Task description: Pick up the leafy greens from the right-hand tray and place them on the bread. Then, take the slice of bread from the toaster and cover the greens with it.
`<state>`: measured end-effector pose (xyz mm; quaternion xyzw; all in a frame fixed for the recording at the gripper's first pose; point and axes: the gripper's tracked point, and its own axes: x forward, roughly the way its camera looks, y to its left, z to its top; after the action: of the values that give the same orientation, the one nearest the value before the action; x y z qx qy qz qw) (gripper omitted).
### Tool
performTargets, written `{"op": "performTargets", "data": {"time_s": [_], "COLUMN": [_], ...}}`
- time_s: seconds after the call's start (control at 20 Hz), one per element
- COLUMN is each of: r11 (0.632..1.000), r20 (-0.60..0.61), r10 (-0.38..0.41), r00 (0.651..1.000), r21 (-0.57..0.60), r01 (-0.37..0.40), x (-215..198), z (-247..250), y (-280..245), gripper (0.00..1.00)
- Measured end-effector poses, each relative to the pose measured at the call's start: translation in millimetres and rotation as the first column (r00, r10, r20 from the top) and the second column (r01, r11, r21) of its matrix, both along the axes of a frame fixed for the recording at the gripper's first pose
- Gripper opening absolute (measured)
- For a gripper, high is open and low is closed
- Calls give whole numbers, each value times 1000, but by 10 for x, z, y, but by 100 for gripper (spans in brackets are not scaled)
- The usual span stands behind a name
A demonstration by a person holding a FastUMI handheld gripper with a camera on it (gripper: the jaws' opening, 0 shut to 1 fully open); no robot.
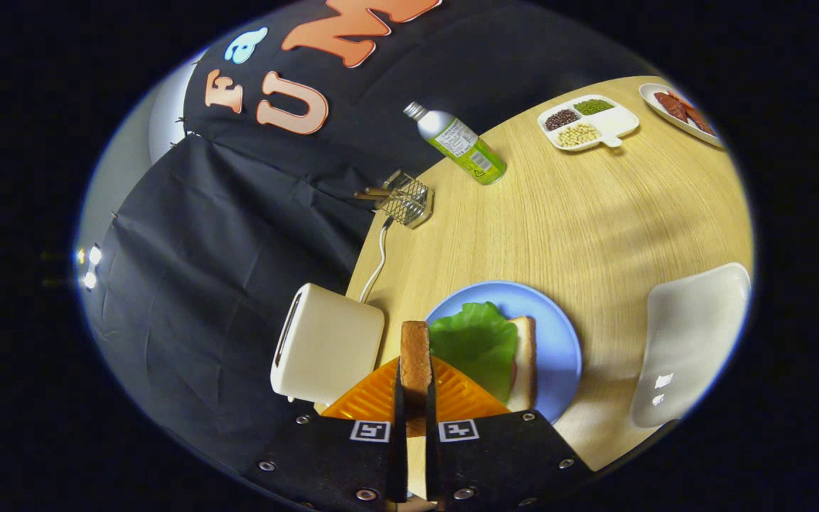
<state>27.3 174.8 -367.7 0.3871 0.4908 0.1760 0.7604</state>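
Observation:
My gripper [414, 387] is shut on a slice of bread [415, 355], held edge-on between the fingers. Just ahead and to the right lies a blue plate [559, 334] with a green leaf [477, 341] resting on a bread slice [523, 363]. The held slice hangs over the plate's left rim, beside the leaf. A white toaster [328, 345] stands to the left of the fingers, its slot looking empty. An empty white tray [690, 341] sits to the right of the plate.
A wire rack [404, 199] and a green-labelled bottle [459, 144] stand at the table's far edge. A divided dish of beans [587, 122] and a plate of sausages [680, 108] lie far right. The toaster's white cable [379, 259] runs back.

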Motion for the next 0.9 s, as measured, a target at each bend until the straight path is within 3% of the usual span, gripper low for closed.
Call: {"op": "performTargets", "data": {"time_s": [0.15,0.65,0.9], "r11": [1000,973,913], "r20": [-4,93,149], "r10": [-10,22,10], "r00": [1000,995,989], "r21": [-4,-232,-405], "r01": [10,0,52], "x": [15,37,124], "z": [-126,-392,-430], "y": [-63,-213,-491], "gripper": [10,15,46]}}
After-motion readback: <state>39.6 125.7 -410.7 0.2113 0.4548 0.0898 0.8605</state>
